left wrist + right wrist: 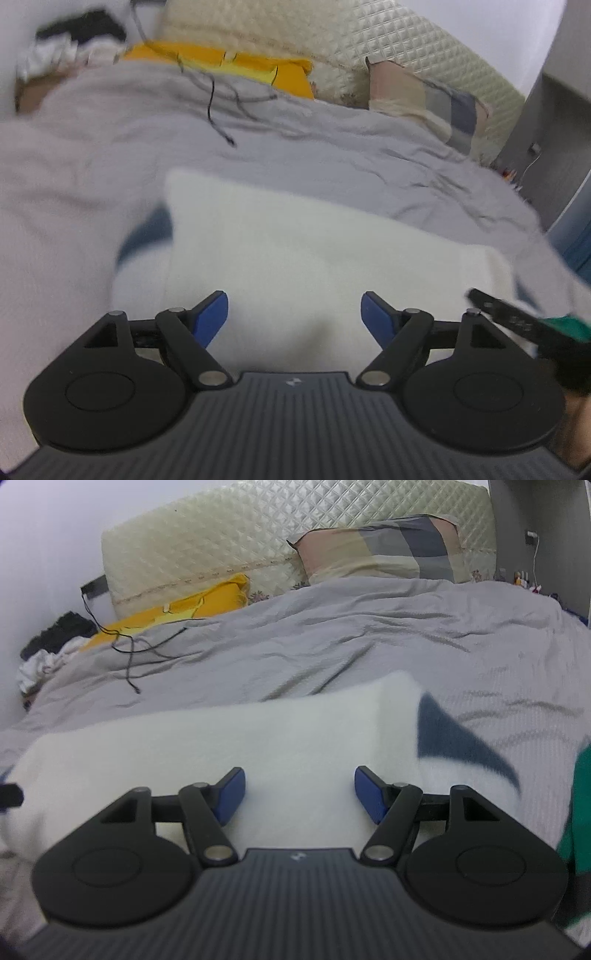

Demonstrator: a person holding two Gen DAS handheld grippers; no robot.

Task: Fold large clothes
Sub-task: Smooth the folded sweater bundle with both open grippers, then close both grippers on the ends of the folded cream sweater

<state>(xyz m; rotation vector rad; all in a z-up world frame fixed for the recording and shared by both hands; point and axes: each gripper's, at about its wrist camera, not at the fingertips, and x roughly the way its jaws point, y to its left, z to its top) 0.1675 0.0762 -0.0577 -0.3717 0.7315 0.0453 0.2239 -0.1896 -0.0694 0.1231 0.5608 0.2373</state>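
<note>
A: What do I have close in?
B: My left gripper (pixel 294 317) is spread, nothing between its blue pads; my right gripper (pixel 299 794) is spread too, and empty. Both hover over the folded white garment (pixel 229 749), which lies on the bed's grey cover (pixel 332 635).
A: Farther off?
B: A dark blue patch (pixel 450 734) shows at the garment's edge. Beyond, a black cable (pixel 129 653), a yellow cloth (pixel 207 602), a checked pillow (pixel 399 550) and the quilted headboard (pixel 229 528).

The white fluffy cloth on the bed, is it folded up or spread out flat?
Folded. The white cloth lies as a thick block with a straight doubled edge on the grey bedcover.
</note>
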